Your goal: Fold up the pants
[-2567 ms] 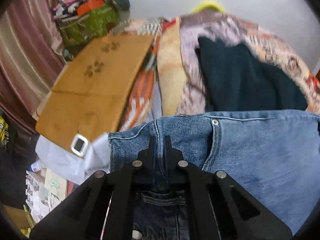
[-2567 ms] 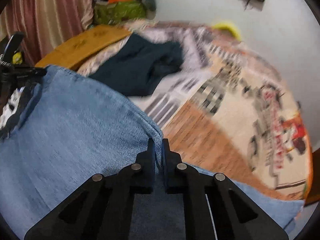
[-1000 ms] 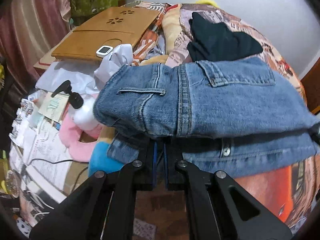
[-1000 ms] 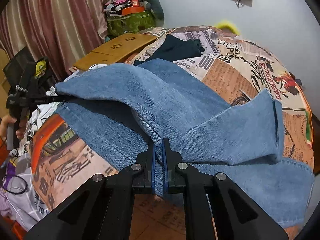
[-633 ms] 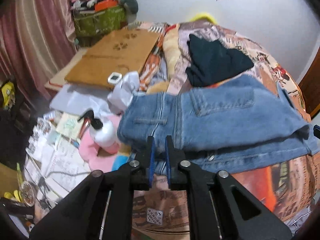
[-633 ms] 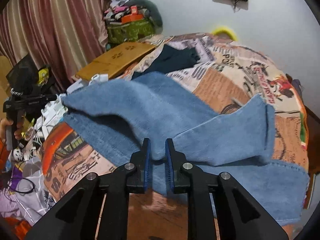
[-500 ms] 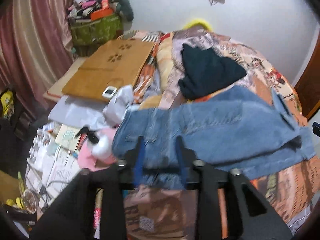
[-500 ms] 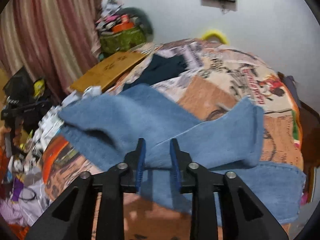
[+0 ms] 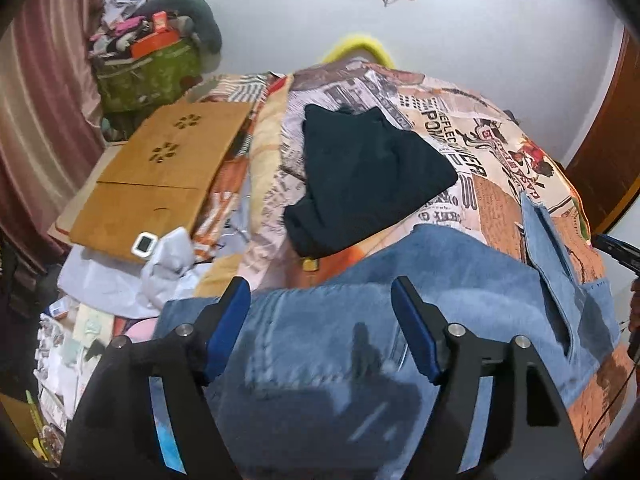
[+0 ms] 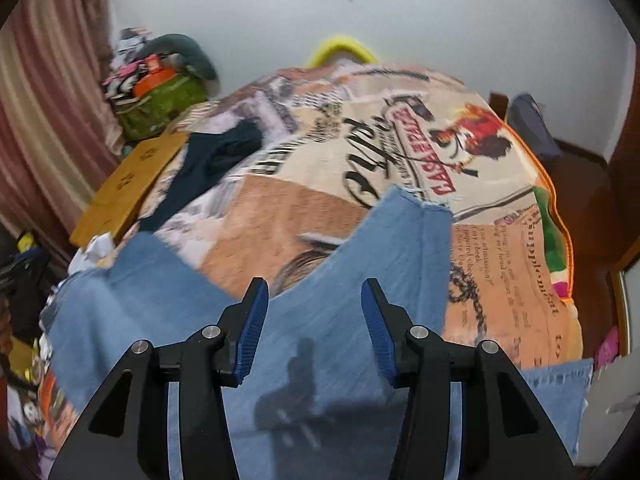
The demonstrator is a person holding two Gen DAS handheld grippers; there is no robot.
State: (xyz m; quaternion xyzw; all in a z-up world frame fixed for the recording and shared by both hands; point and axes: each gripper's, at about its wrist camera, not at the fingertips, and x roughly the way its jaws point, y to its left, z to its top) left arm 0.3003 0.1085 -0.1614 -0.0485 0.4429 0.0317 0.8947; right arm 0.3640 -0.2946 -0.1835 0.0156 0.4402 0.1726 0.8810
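Blue denim pants (image 9: 460, 280) are seen lying folded over on a bed covered by a newspaper-print blanket (image 10: 500, 260). The left gripper (image 9: 320, 300) is held above the denim with its blue-padded jaws spread wide and nothing between them. The right gripper (image 10: 314, 300) is likewise held wide apart and empty over the pants, one trouser leg being turned up toward the far side. A dark folded garment (image 9: 368, 176) is laid on the blanket beyond the pants, beside a brown cardboard sheet (image 9: 160, 176)

both grippers, left (image 9: 320, 304) and right (image 10: 314, 304), spread wide.
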